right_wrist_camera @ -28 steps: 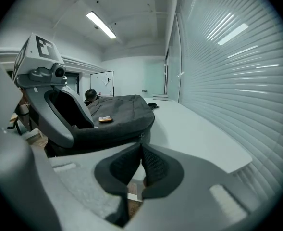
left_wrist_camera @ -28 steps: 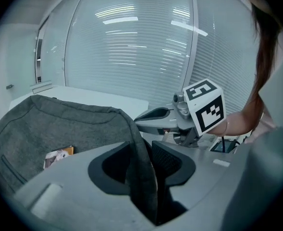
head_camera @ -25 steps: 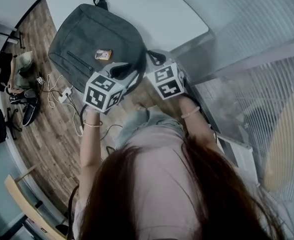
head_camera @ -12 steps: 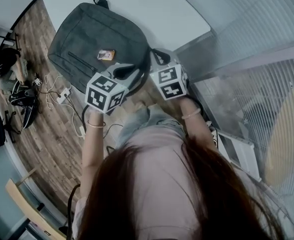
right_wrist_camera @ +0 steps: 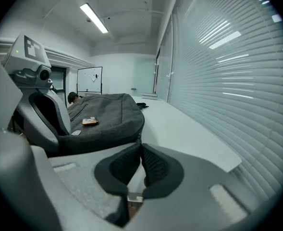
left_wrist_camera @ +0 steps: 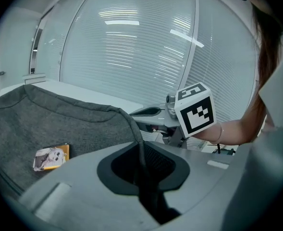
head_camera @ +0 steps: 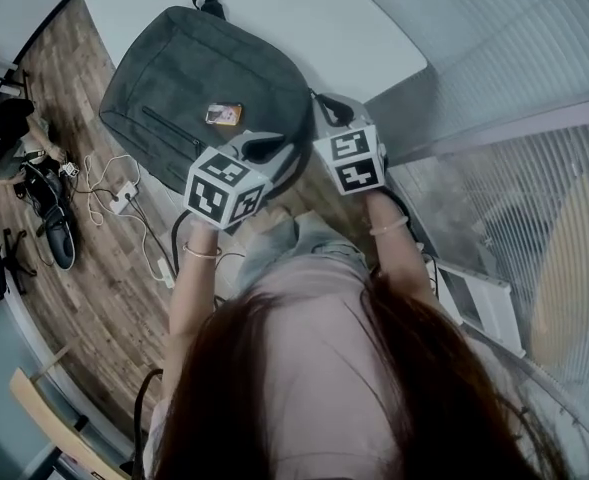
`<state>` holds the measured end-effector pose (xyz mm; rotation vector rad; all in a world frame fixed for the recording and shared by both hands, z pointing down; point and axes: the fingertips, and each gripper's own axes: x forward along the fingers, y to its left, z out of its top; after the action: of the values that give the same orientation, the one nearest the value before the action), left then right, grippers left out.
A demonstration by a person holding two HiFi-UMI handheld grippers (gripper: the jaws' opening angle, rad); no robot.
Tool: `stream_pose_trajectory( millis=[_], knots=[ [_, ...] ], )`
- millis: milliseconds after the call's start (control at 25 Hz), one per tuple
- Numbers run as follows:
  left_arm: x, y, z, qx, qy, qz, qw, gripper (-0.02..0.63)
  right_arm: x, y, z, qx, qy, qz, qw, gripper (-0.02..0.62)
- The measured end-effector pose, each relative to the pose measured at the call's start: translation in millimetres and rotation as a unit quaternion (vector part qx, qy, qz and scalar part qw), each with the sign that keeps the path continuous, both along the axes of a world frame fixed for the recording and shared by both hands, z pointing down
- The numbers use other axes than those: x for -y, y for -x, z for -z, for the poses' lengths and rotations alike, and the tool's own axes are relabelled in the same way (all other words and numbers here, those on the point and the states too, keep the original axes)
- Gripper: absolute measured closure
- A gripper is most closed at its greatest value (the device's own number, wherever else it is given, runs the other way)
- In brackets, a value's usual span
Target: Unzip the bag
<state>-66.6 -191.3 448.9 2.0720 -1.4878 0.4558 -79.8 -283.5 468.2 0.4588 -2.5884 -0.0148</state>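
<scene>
Left gripper view: left claw [left_wrist_camera: 142,154] just closed (on bag [left_wrist_camera: 59,124]).

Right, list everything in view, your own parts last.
backpack: one, dark grey, flat on the table
card: one, orange-edged, on the backpack
table: one, white, under the backpack
cables: a tangle, white, on the wooden floor beside the table
shoes: seemingly two, dark, by the cables
blinds: one wall of them, pale, right of the table
left gripper: one, grey, fingers just closed further, clamped on the backpack's edge
right gripper: one, grey, fingers pinched on the backpack's corner
arms: two, bare, behind the grippers
</scene>
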Motion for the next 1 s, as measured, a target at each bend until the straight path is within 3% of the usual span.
stream_pose_trajectory(
  millis=[480, 1000],
  knots=[
    [0, 0, -2, -0.024, -0.003, -0.015, 0.9996, 0.563, 8, 10, -1, -0.002, -0.009, -0.009, 1.0, 0.584],
    [2, -1, -9, -0.037, 0.007, -0.015, 0.9992, 0.563, 21, 22, -4, -0.006, -0.005, 0.053, 0.999, 0.583]
  ],
)
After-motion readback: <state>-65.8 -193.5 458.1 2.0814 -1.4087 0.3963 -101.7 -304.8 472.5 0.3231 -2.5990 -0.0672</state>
